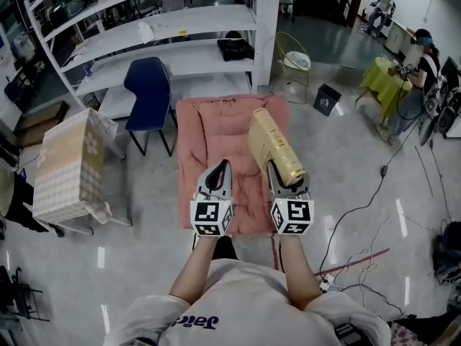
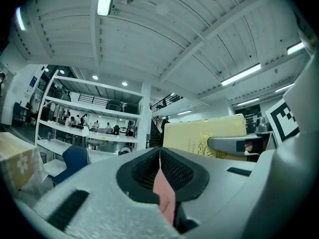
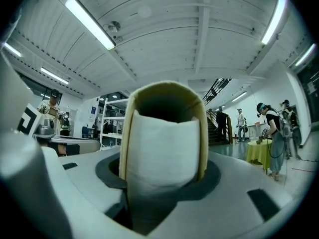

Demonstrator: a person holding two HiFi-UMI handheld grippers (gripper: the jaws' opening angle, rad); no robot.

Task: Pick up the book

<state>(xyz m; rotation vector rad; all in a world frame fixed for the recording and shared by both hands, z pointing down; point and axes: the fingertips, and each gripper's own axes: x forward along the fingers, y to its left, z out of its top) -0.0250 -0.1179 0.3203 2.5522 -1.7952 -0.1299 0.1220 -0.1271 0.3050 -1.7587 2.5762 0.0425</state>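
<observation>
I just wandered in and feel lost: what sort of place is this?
Probably a lab or workshop hall: tall white shelving, cables trailing over the floor, a person working at a green-draped table.

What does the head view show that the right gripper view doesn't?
Only the head view: the pink mat on the floor and the patterned box beside it. Only the right gripper view: the long ceiling lights. Both: the yellow book clamped in the right gripper, and the yellow-green table farther off.
</observation>
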